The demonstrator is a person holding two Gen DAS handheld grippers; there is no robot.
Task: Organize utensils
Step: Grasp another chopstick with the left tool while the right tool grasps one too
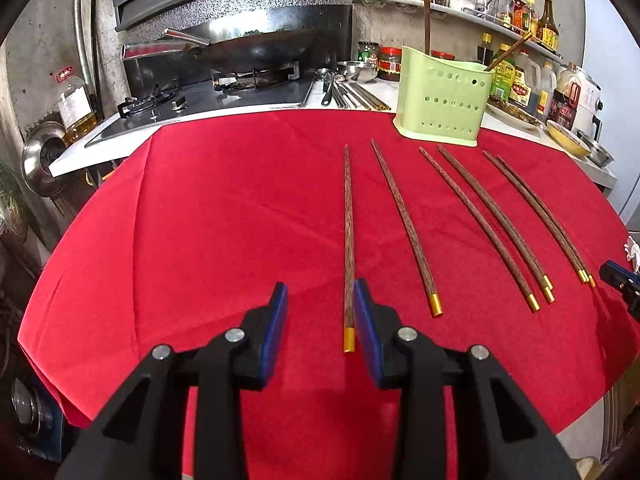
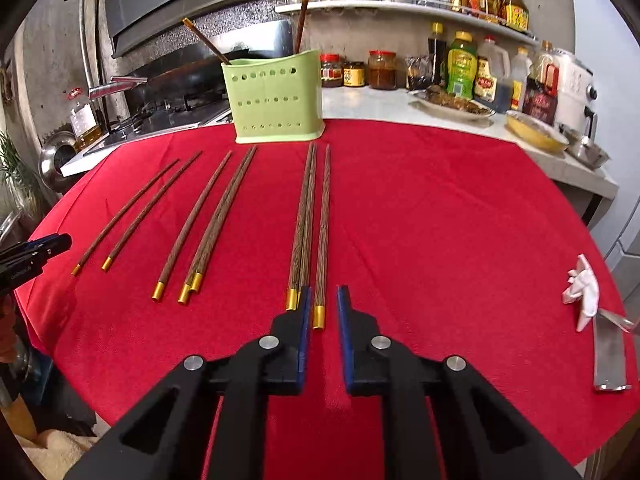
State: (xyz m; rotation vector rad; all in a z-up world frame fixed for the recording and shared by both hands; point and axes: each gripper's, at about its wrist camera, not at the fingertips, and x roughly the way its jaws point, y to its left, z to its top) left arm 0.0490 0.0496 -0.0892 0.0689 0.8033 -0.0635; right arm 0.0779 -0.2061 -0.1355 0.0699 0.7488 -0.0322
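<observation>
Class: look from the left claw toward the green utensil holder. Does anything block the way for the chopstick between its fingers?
Nothing visible does. The chopstick lies between the left claw's fingers, and only bare red cloth and other flat chopsticks lie before the green holder.

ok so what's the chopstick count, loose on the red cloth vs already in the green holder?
Chopsticks lying on the red cloth: 8
Chopsticks standing in the green holder: 2
Total: 10
</observation>
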